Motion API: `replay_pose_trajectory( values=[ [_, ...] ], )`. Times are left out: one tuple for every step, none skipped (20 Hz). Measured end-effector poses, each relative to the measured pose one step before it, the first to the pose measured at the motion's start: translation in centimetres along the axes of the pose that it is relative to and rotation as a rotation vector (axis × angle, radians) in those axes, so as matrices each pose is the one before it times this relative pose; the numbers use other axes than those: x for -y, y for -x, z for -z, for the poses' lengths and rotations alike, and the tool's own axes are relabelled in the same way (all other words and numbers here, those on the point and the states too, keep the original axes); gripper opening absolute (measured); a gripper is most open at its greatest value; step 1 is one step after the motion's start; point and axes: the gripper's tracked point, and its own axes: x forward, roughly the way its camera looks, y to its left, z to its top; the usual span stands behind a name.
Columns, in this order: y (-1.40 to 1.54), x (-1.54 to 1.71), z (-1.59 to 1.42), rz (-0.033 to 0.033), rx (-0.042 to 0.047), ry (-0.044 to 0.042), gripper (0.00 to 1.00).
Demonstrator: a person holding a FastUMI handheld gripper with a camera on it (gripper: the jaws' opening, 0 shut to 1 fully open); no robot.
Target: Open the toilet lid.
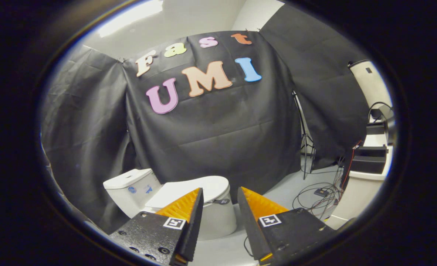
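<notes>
Holding the tool (220, 194) above floor level, you are aiming it forward and slightly down at the toilet (207, 210). Its two fingers are standing apart with a clear gap between them, gripping nothing. The left finger (189, 207) is overlapping the toilet's near side in the picture; whether it is touching cannot be told. The right finger (255, 210) is sitting off to the toilet's right, over bare floor (288, 188).

The toilet is standing just ahead of the fingers, turned at an angle so its bowl is pointing toward the gap. The toilet lid (196, 188) is lying flat and closed over the bowl, its front curve showing between the fingertips. A small dark tab (221, 201) is hanging at the lid's front edge, just ahead of the gap and nearer the left finger. The cistern (131, 184) is rising behind and to the left of the lid, with blue marks on its face.

Black cloth (211, 140) is hanging behind the toilet as the booth's wall. To the right, beyond the right finger, a thin stand (305, 144) is leaning upright against the cloth, and loose cables (318, 195) are lying tangled on the floor beside it. Farther right, a white desk (359, 184) is carrying dark boxes (368, 159). Your hand is out of sight behind the camera.
</notes>
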Motion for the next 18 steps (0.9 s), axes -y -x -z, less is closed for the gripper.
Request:
replay_pose_trajectory(
  values=[
    [0.004, -0.050, -0.008, -0.00177, -0.00085, -0.00028, 0.57],
    [0.064, -0.081, -0.006, -0.00219, -0.00041, 0.00008, 0.58],
    [-0.045, 0.026, 0.034, -0.00168, 0.00018, -0.00083, 0.57],
    [0.029, 0.049, 0.028, -0.00140, 0.00068, -0.00088, 0.57],
    [-0.012, 0.068, -0.111, 0.00137, 0.00020, -0.00034, 0.57],
    [0.033, -0.021, -0.057, -0.00026, 0.00076, -0.00028, 0.57],
    [0.022, -0.045, 0.056, 0.00040, 0.00148, 0.00023, 0.57],
    [-0.060, 0.008, -0.087, -0.00016, 0.00124, 0.00016, 0.57],
    [0.098, -0.021, 0.071, -0.00102, 0.00157, 0.00022, 0.57],
    [0.047, -0.034, -0.082, -0.00128, 0.00245, 0.00098, 0.57],
    [-0.048, 0.026, -0.024, -0.00043, 0.00168, -0.00014, 0.57],
    [-0.003, -0.037, -0.045, -0.00105, 0.00237, -0.00076, 0.57],
    [0.047, -0.084, -0.055, -0.00211, 0.00214, 0.00019, 0.57],
    [0.057, -0.114, -0.046, -0.00402, 0.00283, 0.00226, 0.57],
    [0.080, -0.110, -0.026, 0.00016, 0.00402, 0.00554, 0.57],
    [0.009, 0.101, -0.063, 0.00860, 0.00585, 0.01015, 0.57],
    [0.018, 0.128, -0.165, 0.01357, 0.00728, 0.01008, 0.57],
    [0.025, -0.080, -0.042, 0.00727, 0.00657, 0.00871, 0.57]
  ],
)
